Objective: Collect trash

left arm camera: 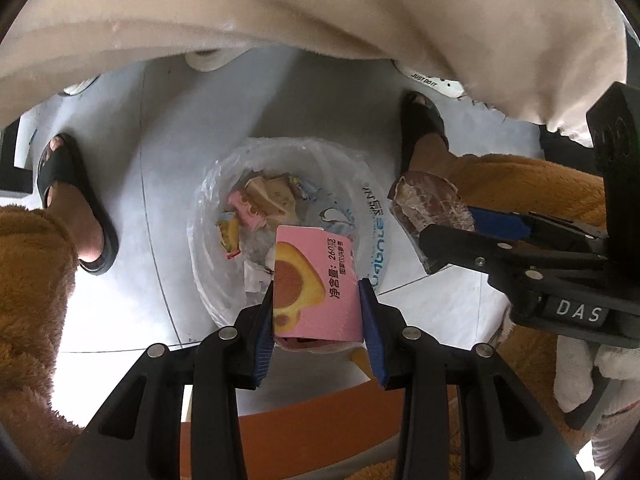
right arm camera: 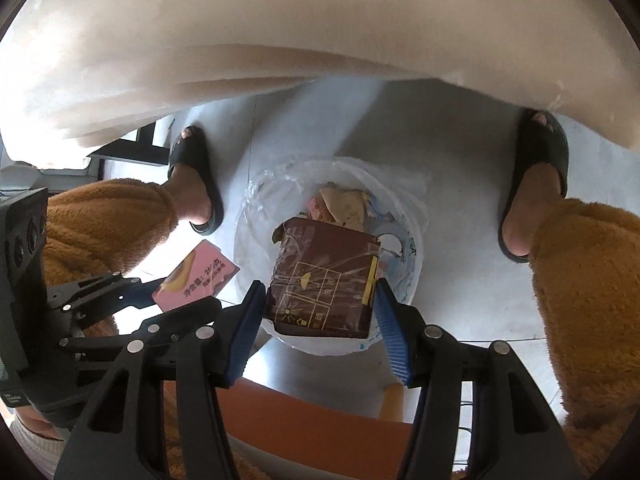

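Note:
My left gripper [left arm camera: 318,300] is shut on a pink cake box [left arm camera: 316,280], held above a bin lined with a clear bag [left arm camera: 208,200] on the floor. Crumpled wrappers [left arm camera: 256,200] lie inside the bin. My right gripper [right arm camera: 320,300] is shut on a dark brown box wrapped in clear film [right arm camera: 324,276], also over the lined bin [right arm camera: 416,240]. In the left wrist view the right gripper [left arm camera: 444,236] comes in from the right with the brown box [left arm camera: 424,200]. In the right wrist view the left gripper [right arm camera: 156,292] shows at the left with the pink box [right arm camera: 200,276].
A person's feet in black slippers [left arm camera: 72,200] [left arm camera: 424,124] stand on the grey floor either side of the bin, with orange fleece legs [right arm camera: 588,280]. A pale cloth [left arm camera: 320,8] hangs across the top. An orange edge [right arm camera: 312,420] lies just below the grippers.

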Tool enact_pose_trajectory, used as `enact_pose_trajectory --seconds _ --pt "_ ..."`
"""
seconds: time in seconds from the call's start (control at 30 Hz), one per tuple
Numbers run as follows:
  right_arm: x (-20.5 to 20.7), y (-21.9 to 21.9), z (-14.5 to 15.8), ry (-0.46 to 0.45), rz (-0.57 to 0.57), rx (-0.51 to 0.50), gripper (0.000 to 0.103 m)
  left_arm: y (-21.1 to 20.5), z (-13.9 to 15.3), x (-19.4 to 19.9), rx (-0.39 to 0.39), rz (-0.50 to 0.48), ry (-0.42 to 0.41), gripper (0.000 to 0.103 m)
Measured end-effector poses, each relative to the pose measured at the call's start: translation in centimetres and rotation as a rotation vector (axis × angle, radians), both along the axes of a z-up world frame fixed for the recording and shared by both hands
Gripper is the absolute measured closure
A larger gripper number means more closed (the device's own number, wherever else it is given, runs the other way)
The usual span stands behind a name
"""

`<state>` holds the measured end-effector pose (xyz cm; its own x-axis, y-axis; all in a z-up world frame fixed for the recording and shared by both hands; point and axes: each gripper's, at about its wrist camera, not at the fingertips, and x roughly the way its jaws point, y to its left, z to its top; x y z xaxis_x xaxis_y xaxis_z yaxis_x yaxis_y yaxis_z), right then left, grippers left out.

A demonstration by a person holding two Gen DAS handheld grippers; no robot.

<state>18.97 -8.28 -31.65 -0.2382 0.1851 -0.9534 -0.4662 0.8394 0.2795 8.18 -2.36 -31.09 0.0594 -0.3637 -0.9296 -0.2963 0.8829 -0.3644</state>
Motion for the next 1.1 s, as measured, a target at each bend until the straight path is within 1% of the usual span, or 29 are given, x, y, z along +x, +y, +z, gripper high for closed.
enact_pose_trajectory --seconds 0.2,0.23,0.27,0.3,0.33,0.4,0.6,0.8,0.87,0.97,1.1 --pt "0.1 -0.6 -0.6 0.011 -0.029 0.005 0.047 -0.1 -0.4 -0.6 0.011 -0.015 0.003 0.065" --pt "0.1 -0.7 -0.4 0.009 -0.036 0.014 0.046 -0.2 -0.5 -0.5 0.009 -0.023 0.005 0.061" --pt "0.2 -0.8 -0.3 0.010 -0.043 0.026 0.042 -0.3 -0.3 -0.5 0.018 -0.025 -0.001 0.049" --pt "0.3 -0.9 -0.2 0.010 -0.048 0.035 0.039 -0.3 0.0 -0.5 0.032 -0.025 -0.014 0.043" --pt "0.3 -1.0 0.1 0.001 -0.052 0.043 0.039 -0.4 0.5 -0.5 0.049 -0.027 -0.031 0.039" --pt "0.4 -1.2 0.6 -0.009 -0.061 0.053 0.039 -0.4 1.1 -0.6 0.061 -0.029 -0.052 0.039" --pt "0.2 -1.8 2.9 -0.043 -0.085 0.131 0.039 -1.1 3.2 -1.3 0.109 -0.061 -0.108 0.039" --pt "-0.4 -1.9 5.8 -0.100 -0.069 0.188 0.039 -0.9 5.5 -1.8 0.141 -0.044 -0.161 0.039" --pt "-0.7 -1.8 7.0 -0.125 -0.062 0.205 0.039 -0.6 6.5 -2.1 0.147 -0.036 -0.183 0.039" --pt "-1.1 -2.0 8.8 -0.153 -0.055 0.232 0.039 -0.2 8.2 -2.4 0.180 -0.027 -0.220 0.039" --pt "-1.0 -2.6 11.1 -0.202 -0.046 0.250 0.039 0.3 10.4 -2.8 0.197 -0.010 -0.264 0.039"
